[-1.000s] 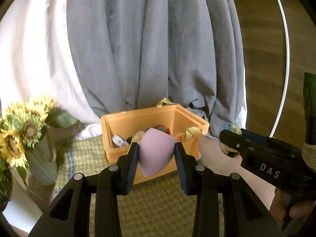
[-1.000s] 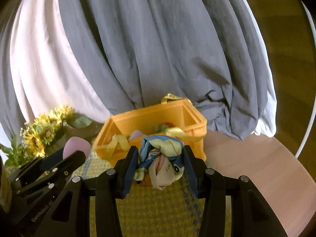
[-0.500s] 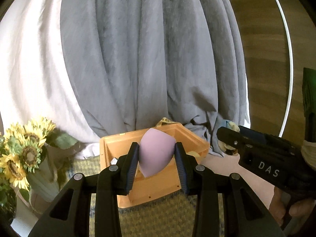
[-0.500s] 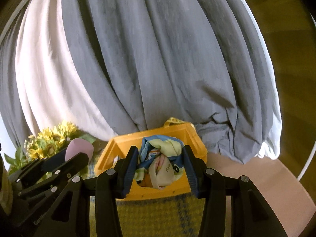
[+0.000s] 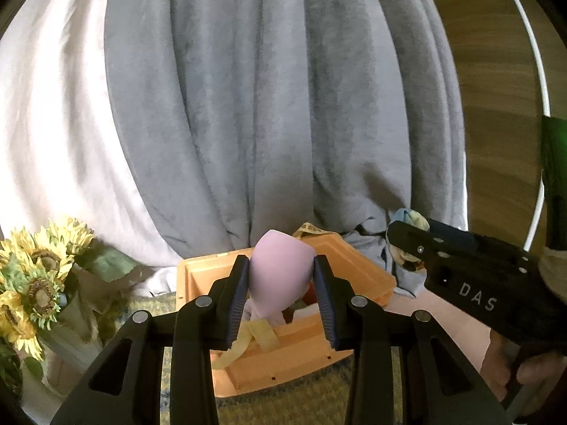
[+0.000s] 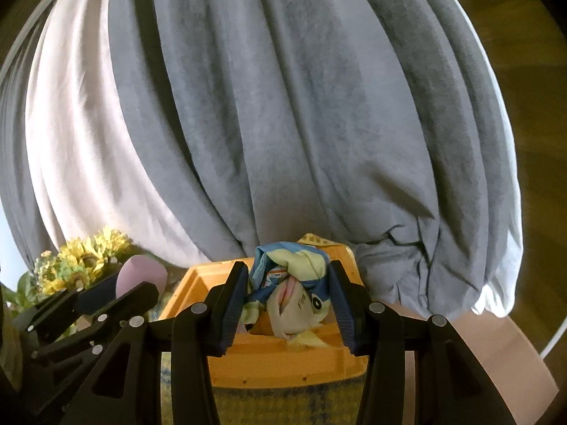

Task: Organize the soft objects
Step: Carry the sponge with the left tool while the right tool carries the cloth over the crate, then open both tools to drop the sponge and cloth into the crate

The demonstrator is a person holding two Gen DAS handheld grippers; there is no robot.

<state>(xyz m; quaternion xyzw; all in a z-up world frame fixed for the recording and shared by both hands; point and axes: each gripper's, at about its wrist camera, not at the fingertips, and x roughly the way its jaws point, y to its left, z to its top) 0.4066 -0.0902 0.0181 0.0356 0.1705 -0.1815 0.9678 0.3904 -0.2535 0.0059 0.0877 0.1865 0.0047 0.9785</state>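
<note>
Now both grippers sit closer to the orange plastic bin (image 5: 358, 276) than a second ago, higher too, so its inside shows. Left gripper (image 5: 281, 279) pinches the lilac teardrop makeup sponge (image 5: 280, 276), held above the bin's near edge. Right gripper (image 6: 288, 292) pinches the crumpled blue-and-cream printed cloth (image 6: 290, 283), also over the bin (image 6: 283, 361). Bin rests on a yellow woven mat (image 6: 283, 407) on the desk (image 6: 496, 354); sunflower bouquet (image 5: 39, 276) at left. Judgement: carry nearly done, release into the bin comes next, neither item dropped yet.
</note>
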